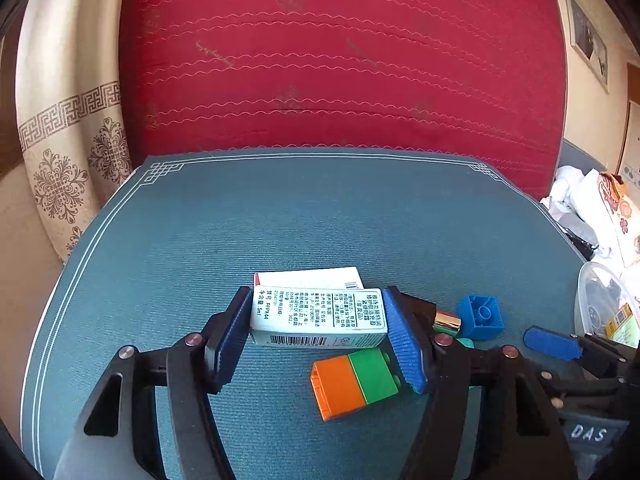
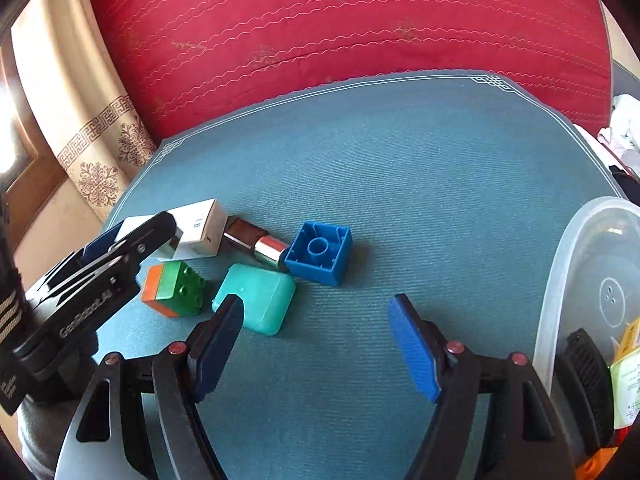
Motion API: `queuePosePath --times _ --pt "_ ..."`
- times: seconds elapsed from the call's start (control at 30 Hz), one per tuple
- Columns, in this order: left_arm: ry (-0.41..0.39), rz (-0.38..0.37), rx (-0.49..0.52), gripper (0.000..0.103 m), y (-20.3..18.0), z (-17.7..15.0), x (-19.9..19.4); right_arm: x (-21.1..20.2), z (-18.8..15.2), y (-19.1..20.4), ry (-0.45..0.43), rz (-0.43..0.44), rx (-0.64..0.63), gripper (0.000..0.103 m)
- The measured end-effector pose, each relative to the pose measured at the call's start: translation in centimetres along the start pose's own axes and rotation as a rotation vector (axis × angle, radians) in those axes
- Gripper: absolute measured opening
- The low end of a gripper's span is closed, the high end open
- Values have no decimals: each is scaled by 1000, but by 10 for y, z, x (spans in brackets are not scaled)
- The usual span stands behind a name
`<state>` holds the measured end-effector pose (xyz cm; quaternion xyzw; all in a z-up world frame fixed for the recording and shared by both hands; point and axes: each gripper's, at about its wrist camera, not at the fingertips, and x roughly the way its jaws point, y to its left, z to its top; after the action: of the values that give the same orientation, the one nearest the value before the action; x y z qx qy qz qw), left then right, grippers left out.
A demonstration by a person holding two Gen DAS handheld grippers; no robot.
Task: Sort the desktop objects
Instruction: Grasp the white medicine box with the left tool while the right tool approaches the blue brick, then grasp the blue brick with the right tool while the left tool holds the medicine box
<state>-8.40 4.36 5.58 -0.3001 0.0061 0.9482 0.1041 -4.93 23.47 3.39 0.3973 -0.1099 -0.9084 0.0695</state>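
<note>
Gripping a white box (image 1: 318, 316) printed "PPPX44", left gripper (image 1: 316, 336); right gripper (image 2: 316, 344) fingers spread; "DAS" label (image 1: 588, 433).

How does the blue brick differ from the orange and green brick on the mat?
The blue brick has one colour; the orange and green brick shows two. The blue brick shows its hollow underside; the orange and green brick shows its studs. The blue brick lies near the lipstick; the other near the left gripper. Both rest on the mat.

Teal mat (image 1: 280, 216) with white border lines, red quilted cushion (image 1: 340, 60) rising behind the mat's far edge, cream patterned curtain (image 1: 68, 148) left of the mat, framed picture (image 1: 588, 36) on the wall to its right
</note>
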Motion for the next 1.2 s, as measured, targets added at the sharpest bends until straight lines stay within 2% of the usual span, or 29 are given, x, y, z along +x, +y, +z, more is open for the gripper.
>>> queuePosePath --times 0.3,0.4,0.73,1.2 --pt "15 1 -54 68 11 -5 -1 27 21 9 -7 -63 -34 50" --pt "23 4 -67 68 15 -5 2 29 23 9 -15 -105 -54 45" --pt "21 -9 -81 68 19 -6 3 35 15 10 -18 -168 -109 41" --pt "8 -31 -86 68 23 -5 -2 -5 12 20 -82 -137 -98 39"
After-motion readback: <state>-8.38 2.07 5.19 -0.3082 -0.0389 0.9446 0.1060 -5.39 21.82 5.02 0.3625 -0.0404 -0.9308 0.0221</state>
